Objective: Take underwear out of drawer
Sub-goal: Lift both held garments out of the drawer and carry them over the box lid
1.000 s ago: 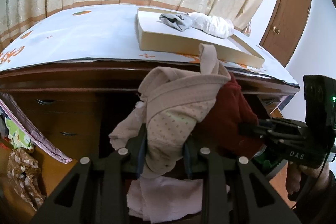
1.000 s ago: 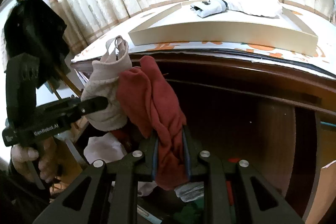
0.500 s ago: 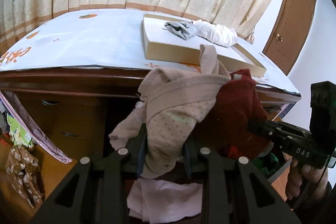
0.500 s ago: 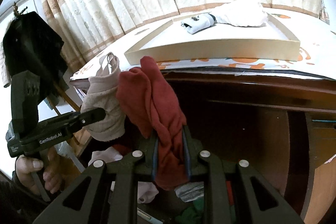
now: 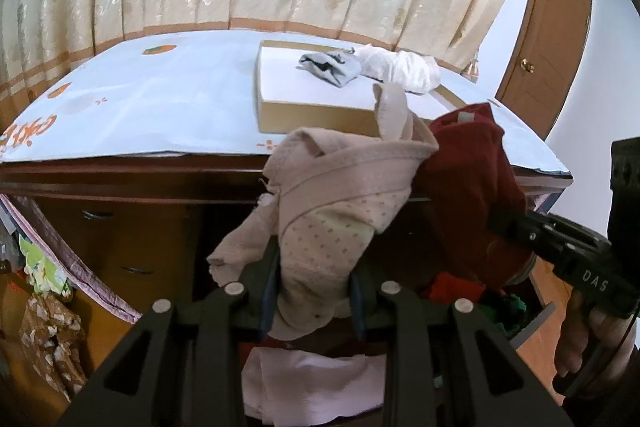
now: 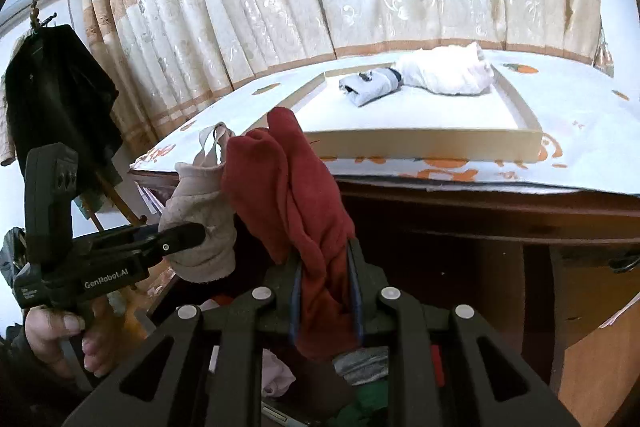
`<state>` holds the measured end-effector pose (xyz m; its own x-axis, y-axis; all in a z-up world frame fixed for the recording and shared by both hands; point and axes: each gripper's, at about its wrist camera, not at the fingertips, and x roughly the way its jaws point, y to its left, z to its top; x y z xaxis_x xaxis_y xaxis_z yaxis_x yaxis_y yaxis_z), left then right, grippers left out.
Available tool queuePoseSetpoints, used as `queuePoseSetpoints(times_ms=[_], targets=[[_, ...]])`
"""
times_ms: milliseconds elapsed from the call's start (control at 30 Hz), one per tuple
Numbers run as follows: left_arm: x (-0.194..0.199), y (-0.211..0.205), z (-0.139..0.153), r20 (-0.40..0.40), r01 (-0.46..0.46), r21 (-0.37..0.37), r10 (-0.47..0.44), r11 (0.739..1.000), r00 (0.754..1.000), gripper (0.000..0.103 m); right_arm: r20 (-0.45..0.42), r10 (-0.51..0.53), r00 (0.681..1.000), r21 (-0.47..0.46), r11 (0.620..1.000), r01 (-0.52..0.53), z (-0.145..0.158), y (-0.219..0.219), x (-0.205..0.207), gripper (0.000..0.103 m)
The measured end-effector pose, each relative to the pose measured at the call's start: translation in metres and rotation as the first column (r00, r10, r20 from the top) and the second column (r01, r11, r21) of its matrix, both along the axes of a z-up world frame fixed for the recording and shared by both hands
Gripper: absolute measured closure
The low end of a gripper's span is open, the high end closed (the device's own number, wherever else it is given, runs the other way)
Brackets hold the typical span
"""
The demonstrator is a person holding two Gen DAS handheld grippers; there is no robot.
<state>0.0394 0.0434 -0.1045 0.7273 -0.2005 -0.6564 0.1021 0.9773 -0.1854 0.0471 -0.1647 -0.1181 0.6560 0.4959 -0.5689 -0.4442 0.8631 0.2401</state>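
While the beige underwear (image 5: 320,227) hangs pinched in our left gripper (image 5: 314,295), the red underwear (image 6: 304,211) at its three o'clock is clamped in our right gripper (image 6: 325,291), both above the open drawer (image 5: 536,319); the tray (image 6: 424,143) sits at twelve.

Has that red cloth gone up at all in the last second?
Yes. In the right wrist view the red cloth now tops the shallow box's front edge; before, it sat below.
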Motion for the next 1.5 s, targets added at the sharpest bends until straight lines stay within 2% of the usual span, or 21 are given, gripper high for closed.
queuePoseSetpoints(times_ms=[800, 1500], targets=[[-0.008, -0.012, 0.033, 0.091, 0.012, 0.001, -0.012, 1.000, 0.996, 0.075, 0.144, -0.046, 0.988, -0.002, 0.999, 0.047, 0.047, -0.015, -0.016, 0.082], [-0.005, -0.022, 0.052, 0.172, 0.030, 0.030, -0.035, 0.999, 0.985, 0.075, 0.222, -0.062, 0.973, -0.003, 0.998, 0.064, 0.066, -0.018, -0.017, 0.082]])
